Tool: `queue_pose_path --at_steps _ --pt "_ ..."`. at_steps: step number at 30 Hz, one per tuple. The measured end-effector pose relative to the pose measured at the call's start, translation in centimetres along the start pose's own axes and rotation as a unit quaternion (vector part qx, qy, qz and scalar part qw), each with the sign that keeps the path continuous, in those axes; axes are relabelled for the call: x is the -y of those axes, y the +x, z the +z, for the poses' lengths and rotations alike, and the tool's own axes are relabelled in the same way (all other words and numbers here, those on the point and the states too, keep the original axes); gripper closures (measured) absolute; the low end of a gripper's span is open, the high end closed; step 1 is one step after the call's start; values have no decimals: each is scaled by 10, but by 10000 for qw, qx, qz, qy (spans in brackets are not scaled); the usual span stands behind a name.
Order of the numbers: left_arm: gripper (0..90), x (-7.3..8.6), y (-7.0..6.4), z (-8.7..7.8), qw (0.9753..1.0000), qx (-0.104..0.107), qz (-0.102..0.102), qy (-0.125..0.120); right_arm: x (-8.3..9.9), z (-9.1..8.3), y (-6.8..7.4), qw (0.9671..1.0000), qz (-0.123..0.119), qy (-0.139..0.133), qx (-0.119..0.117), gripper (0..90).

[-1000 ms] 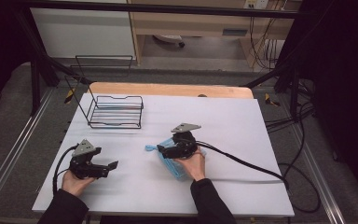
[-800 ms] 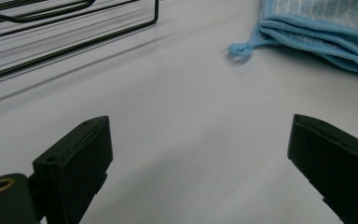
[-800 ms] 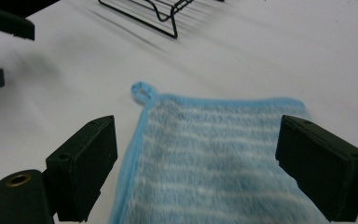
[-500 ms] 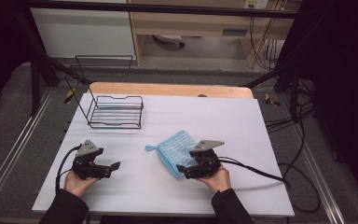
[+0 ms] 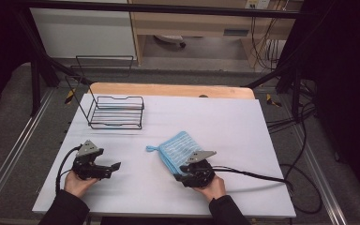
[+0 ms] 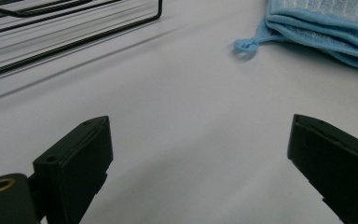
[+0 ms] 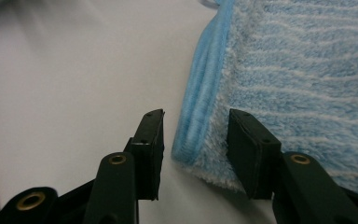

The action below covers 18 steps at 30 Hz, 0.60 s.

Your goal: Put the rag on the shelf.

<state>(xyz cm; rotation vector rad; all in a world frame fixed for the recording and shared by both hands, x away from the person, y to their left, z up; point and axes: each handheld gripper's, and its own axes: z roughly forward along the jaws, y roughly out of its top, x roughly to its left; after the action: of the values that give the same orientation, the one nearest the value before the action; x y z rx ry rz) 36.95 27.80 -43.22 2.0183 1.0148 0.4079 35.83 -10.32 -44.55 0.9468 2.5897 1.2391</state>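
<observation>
Folded blue towel [image 5: 180,150] lies on the white surface [image 5: 243,126], right of centre, its long axis running diagonally from the hanging loop at the far-left corner toward your right hand. Your right gripper [image 5: 187,174] sits at the towel's near corner; in the right gripper view its fingers [image 7: 149,140] stand partly apart, straddling the stacked folded edge of the towel [image 7: 298,79], one finger on the bare surface side, the other over the pile. They are not clamped: a gap shows on both sides of the edge. Your left gripper [image 5: 107,168] rests well apart to the left, fingers [image 6: 79,158] spread wide over bare surface, pointing toward the towel's loop [image 6: 244,44]. The wire rack [image 5: 116,111] stands at the far left, clear of both. Judgement: the right hand is much the nearer, and the edge already lies between its fingers along their line, so closing there should catch all layers.
</observation>
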Motion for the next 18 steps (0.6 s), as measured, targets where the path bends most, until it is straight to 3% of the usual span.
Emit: queue_pose_path --at_steps 6,7,8,9,11,18 --pt "69 0 0 0 10000 9 -10 -1 4 5 3 9992 -356 -33 183 551" --pt "69 0 0 0 10000 6 -5 4 4 8 8 9977 -562 13 369 564" --pt "69 1 0 0 10000 4 -2 7 4 8 8 9977 -562 13 369 564" --pt "69 1 0 0 10000 10 -1 5 5 9 12 9950 -813 68 569 592" --pt "70 1 0 0 10000 17 2 3 4 10 14 9946 -785 81 676 612" --pt "70 1 1 0 10000 14 9 13 1 9 11 9949 -690 119 727 768"
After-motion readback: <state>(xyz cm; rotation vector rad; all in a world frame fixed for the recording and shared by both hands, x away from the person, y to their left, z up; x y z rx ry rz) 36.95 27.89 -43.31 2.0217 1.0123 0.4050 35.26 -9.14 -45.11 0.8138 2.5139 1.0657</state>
